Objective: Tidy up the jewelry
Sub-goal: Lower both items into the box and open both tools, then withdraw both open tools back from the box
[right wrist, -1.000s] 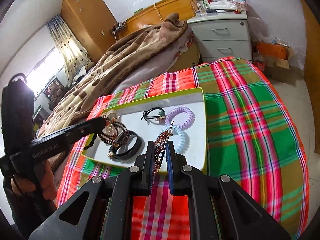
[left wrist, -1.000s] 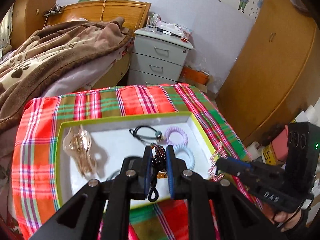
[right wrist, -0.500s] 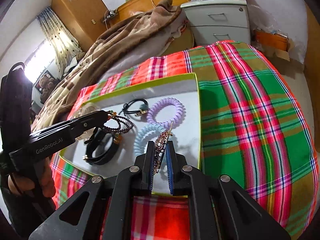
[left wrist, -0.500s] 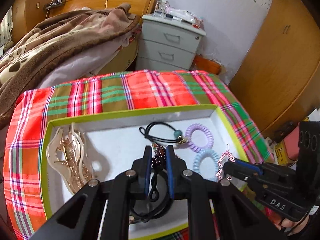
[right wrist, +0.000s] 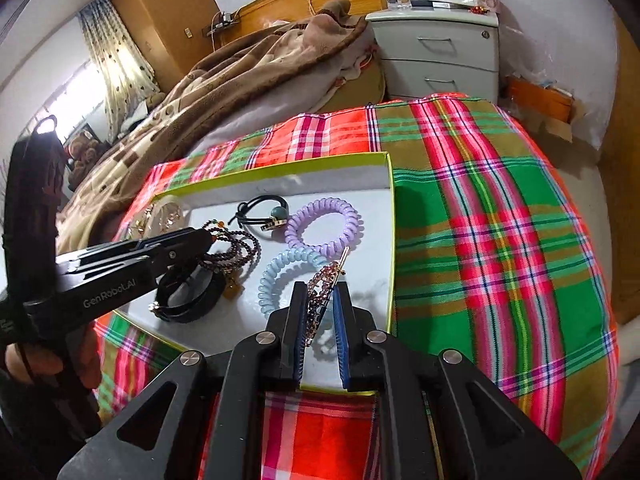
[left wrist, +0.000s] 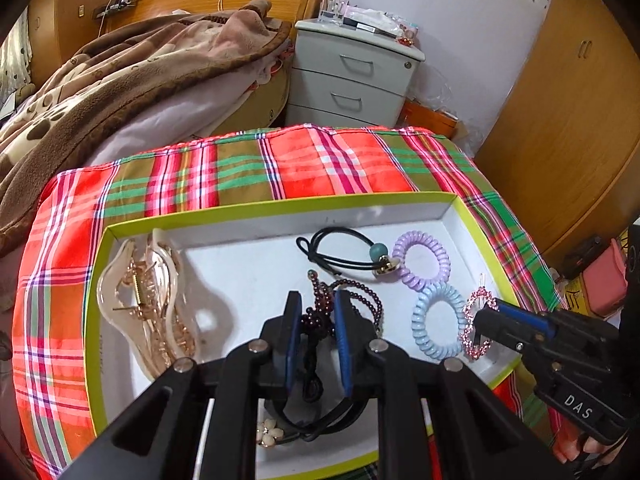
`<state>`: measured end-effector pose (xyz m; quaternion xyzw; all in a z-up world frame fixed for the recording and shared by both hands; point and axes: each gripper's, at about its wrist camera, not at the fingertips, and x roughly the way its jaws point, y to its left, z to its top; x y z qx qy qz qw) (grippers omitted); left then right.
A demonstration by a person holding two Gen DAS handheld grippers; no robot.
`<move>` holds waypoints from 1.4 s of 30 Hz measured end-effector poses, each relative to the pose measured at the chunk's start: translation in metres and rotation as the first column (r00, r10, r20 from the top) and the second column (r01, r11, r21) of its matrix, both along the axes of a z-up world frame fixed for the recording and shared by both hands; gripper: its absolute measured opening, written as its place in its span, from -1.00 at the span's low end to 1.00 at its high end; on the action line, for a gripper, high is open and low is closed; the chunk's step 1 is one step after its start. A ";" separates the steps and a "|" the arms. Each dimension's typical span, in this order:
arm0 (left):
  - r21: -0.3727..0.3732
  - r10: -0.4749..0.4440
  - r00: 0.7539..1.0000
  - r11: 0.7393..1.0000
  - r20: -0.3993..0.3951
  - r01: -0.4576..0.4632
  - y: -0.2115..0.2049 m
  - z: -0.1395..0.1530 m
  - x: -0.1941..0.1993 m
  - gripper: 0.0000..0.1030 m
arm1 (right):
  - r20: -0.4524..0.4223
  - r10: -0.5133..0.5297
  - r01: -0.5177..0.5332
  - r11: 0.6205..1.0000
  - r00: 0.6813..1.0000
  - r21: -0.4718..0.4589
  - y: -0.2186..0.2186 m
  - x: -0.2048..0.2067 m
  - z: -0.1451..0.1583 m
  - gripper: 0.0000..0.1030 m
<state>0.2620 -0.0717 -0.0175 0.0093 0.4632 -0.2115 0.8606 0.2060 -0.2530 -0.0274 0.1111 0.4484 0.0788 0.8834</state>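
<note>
A white box with a lime-green rim [left wrist: 256, 210] [right wrist: 280, 166] lies on the plaid cloth. My left gripper [left wrist: 316, 308] [right wrist: 208, 242] is low inside it, its jaws slightly parted around a dark red bead bracelet [left wrist: 320, 308] [right wrist: 236, 250] that rests on the box floor. My right gripper [right wrist: 322, 300] [left wrist: 486, 312] is at the box's right side, jaws slightly parted, with a pink rhinestone hair clip [right wrist: 322, 290] [left wrist: 476, 320] between them. A blue coil tie [left wrist: 436, 322], a purple coil tie [left wrist: 420, 258], a black hair tie [left wrist: 340, 254] and a gold claw clip [left wrist: 144, 300] lie in the box.
A black band with a flower charm [left wrist: 280, 428] lies at the box's near edge. The plaid-covered table [right wrist: 500, 240] extends to the right of the box. A bed with a brown blanket [left wrist: 120, 80] and a grey nightstand [left wrist: 352, 76] stand behind.
Both grippers have lowered into the box with their items. The jaws of both have opened a little, and the bracelet now rests on the box floor.
</note>
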 end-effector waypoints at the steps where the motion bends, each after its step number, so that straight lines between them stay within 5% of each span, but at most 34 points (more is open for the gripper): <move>1: 0.001 0.001 1.000 1.000 0.000 -0.001 0.000 0.000 0.000 -0.66 | 0.002 -0.002 0.002 1.000 1.000 -0.010 0.001 0.000 0.000 -0.73; 7: 0.013 0.017 1.000 1.000 0.002 -0.017 0.000 0.000 -0.002 -0.50 | 0.012 -0.003 0.003 0.999 1.000 -0.035 0.002 -0.002 0.000 -0.71; 12: 0.006 0.030 1.000 1.000 -0.001 -0.030 0.003 0.000 -0.005 -0.39 | 0.032 -0.010 0.011 0.999 0.999 -0.040 0.002 -0.004 0.003 -0.49; 16: 0.012 0.036 0.999 0.999 0.007 -0.036 0.004 0.003 -0.009 -0.30 | 0.051 -0.007 0.010 0.999 0.999 -0.051 0.004 -0.007 0.007 -0.11; 29: 0.043 0.087 0.994 0.995 0.064 -0.090 0.013 0.018 -0.041 -0.11 | 0.103 -0.028 0.034 0.998 0.994 -0.057 0.004 -0.030 0.022 -0.10; 32: 0.058 0.118 0.988 0.991 0.099 -0.124 0.018 0.022 -0.056 0.07 | 0.120 -0.035 0.043 0.997 0.992 -0.066 0.007 -0.041 0.026 -0.08; 42: 0.090 0.219 0.955 0.966 0.199 -0.241 0.036 0.025 -0.113 0.08 | 0.184 -0.046 0.077 0.983 0.982 -0.166 0.026 -0.078 0.033 0.02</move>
